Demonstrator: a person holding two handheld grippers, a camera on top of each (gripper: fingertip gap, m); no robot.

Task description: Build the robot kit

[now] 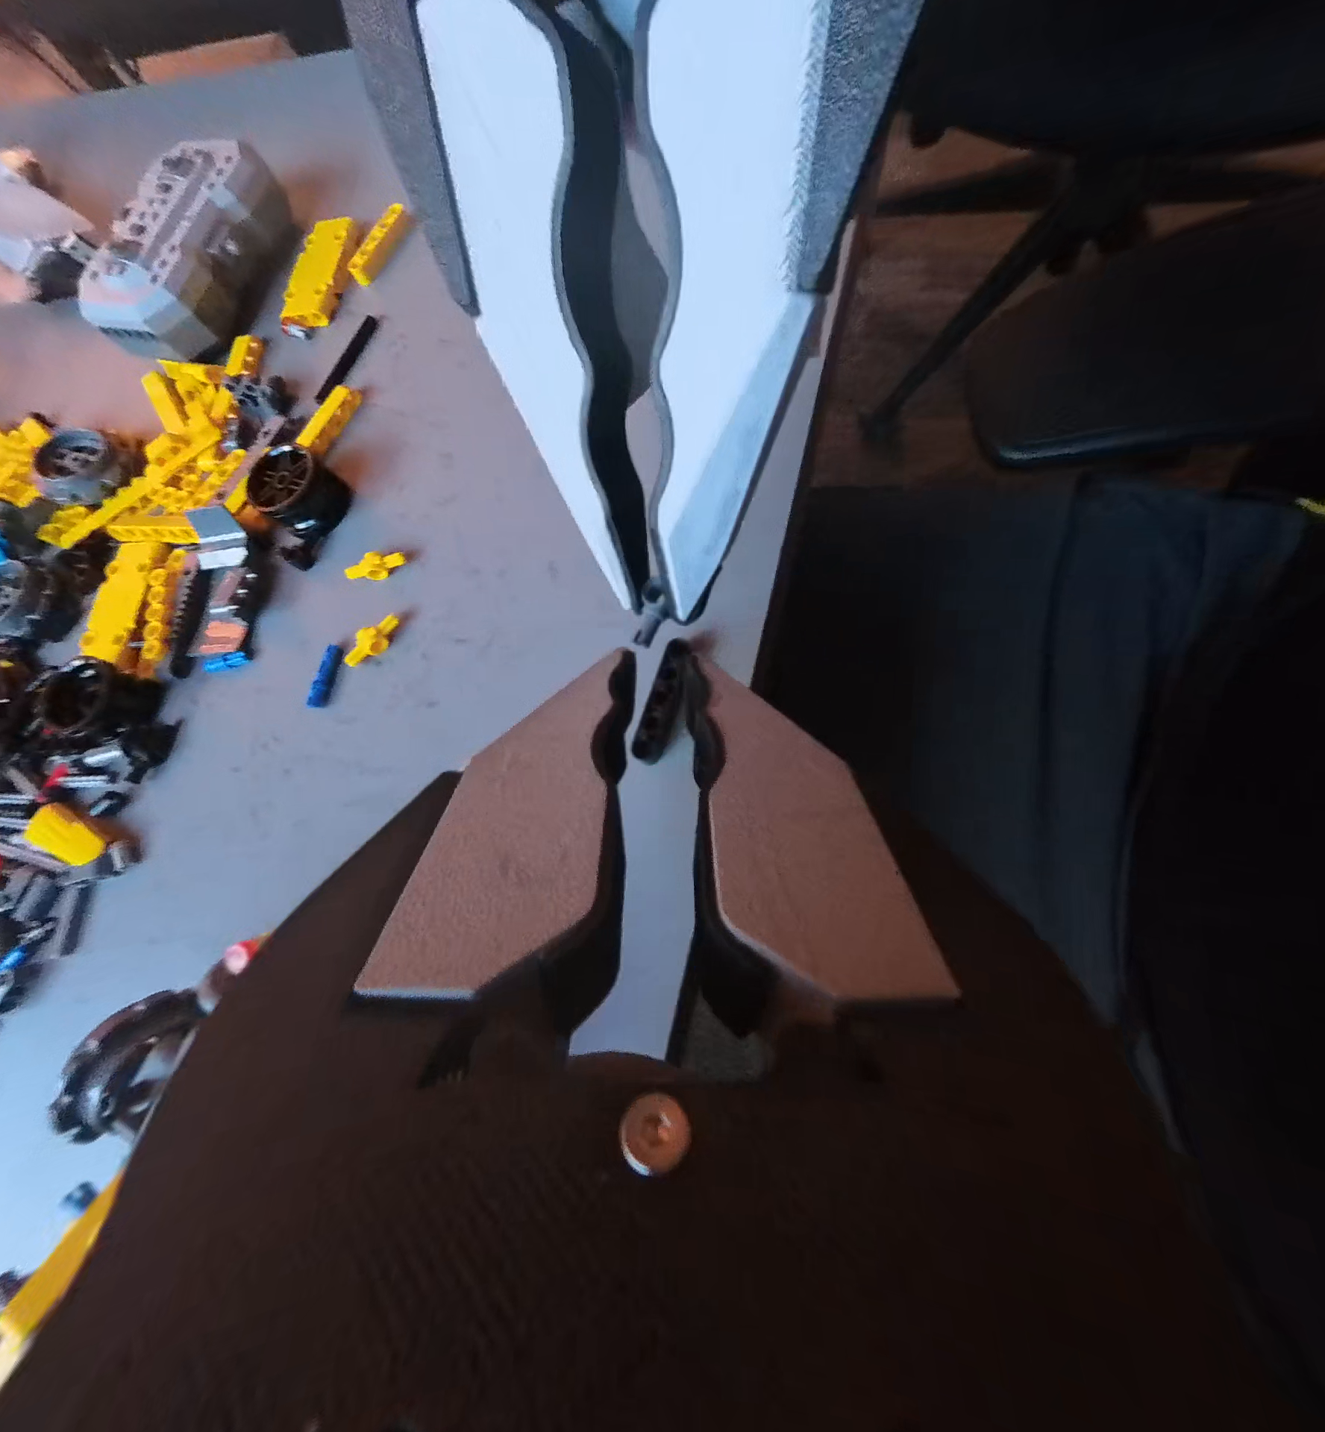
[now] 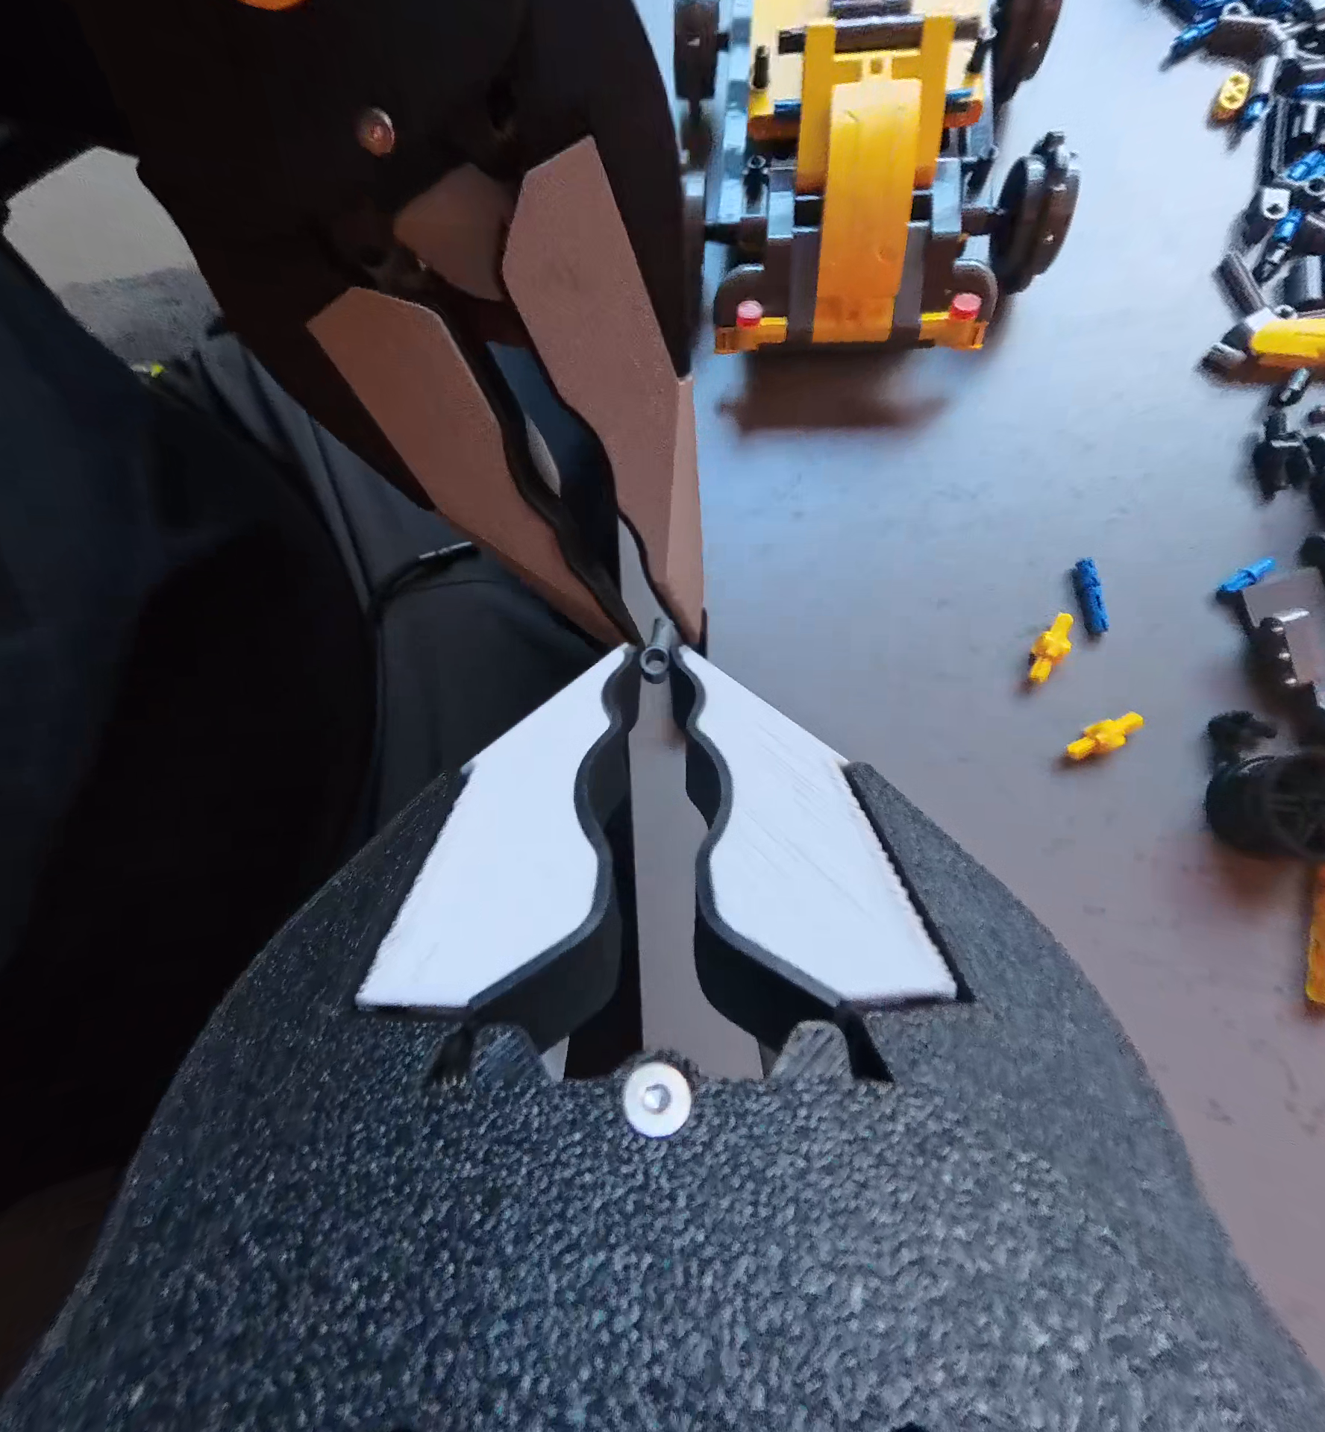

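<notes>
My left gripper (image 1: 659, 659) has brown fingers and is shut on a short black beam with holes (image 1: 655, 713), held in the air near the table's edge. My right gripper (image 2: 653, 659) has white fingers and is shut on a small black pin (image 2: 653, 660). The two grippers meet tip to tip, and the pin's end points at the end of the beam, almost touching it. The right gripper also shows in the left wrist view (image 1: 655, 612), coming from the top with the pin (image 1: 650, 616). The left gripper shows in the right wrist view (image 2: 663, 631), coming from above.
A partly built yellow and black vehicle (image 2: 853, 194) stands on the grey table (image 2: 876, 542). Loose yellow, black and blue parts (image 1: 140, 496) lie in heaps, with a black wheel (image 2: 1295, 806) and two yellow connectors (image 2: 1051, 643). The table edge (image 1: 791, 542) and a dark chair (image 1: 1109, 232) are close. Both grippers' tips are close together, under 4 cm apart.
</notes>
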